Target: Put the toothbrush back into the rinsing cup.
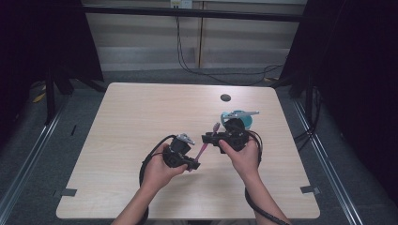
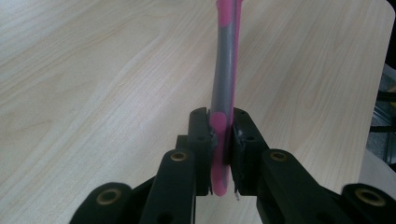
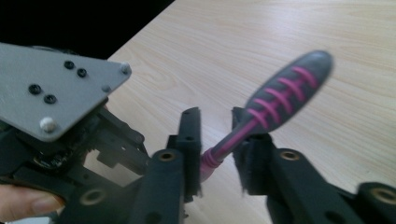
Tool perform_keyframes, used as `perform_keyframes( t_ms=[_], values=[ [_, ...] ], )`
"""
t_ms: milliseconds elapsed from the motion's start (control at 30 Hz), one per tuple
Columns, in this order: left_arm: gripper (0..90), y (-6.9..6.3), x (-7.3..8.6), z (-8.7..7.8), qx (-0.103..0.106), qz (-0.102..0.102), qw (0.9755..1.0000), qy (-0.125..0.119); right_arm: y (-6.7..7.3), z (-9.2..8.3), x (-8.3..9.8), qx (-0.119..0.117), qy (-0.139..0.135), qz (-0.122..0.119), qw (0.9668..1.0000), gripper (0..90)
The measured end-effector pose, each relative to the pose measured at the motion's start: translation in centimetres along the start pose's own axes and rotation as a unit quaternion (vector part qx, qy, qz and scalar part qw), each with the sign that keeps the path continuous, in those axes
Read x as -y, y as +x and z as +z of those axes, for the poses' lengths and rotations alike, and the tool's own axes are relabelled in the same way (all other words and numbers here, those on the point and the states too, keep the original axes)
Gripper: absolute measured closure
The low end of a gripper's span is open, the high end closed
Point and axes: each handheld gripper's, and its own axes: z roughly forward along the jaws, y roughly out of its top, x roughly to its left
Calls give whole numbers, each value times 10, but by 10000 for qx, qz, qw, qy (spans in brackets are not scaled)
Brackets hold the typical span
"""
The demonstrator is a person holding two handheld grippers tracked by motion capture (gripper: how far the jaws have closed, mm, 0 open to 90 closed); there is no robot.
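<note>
A pink and grey toothbrush [image 1: 202, 149] hangs above the middle of the table, held between both hands. My left gripper [image 1: 191, 164] is shut on its thin pink part, and in the left gripper view the toothbrush [image 2: 224, 60] runs straight up out of my left gripper [image 2: 222, 121]. My right gripper [image 1: 207, 138] comes in from the right. In the right gripper view the toothbrush [image 3: 285, 88] crosses slantwise between the jaws of my right gripper [image 3: 215, 114]. Its pink neck lies against one pad and its ribbed grey handle against the other.
A teal cup-like object [image 1: 238, 118] stands on the wooden table [image 1: 141, 117] just behind my right hand. A small dark round hole [image 1: 225, 97] sits farther back. Black curtains and frame legs flank the table; cables run along the far floor.
</note>
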Motion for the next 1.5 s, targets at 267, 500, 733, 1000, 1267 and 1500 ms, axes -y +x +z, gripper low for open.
perform_keyframes(
  t_ms=[267,500,733,1000,1267,1500],
  values=[
    [782,-7,-5,5,10,97,9999,-28,3,0,-2,-335,-245,178,9990,829],
    [755,-11,-6,8,66,178,9998,-71,4,1,-4,-292,-232,58,9993,833],
    [704,-21,-9,14,197,279,9992,-196,3,2,-3,-181,-356,94,9992,835],
    [465,-16,-8,11,18,500,9976,-481,3,-4,-5,-119,-383,-47,9992,835],
    [216,-2,6,3,-317,727,9949,-628,-5,-19,-6,33,-433,-124,9990,835],
    [193,14,23,-3,-500,608,9952,-580,-11,-32,-6,159,-473,-172,9986,835]
  ],
)
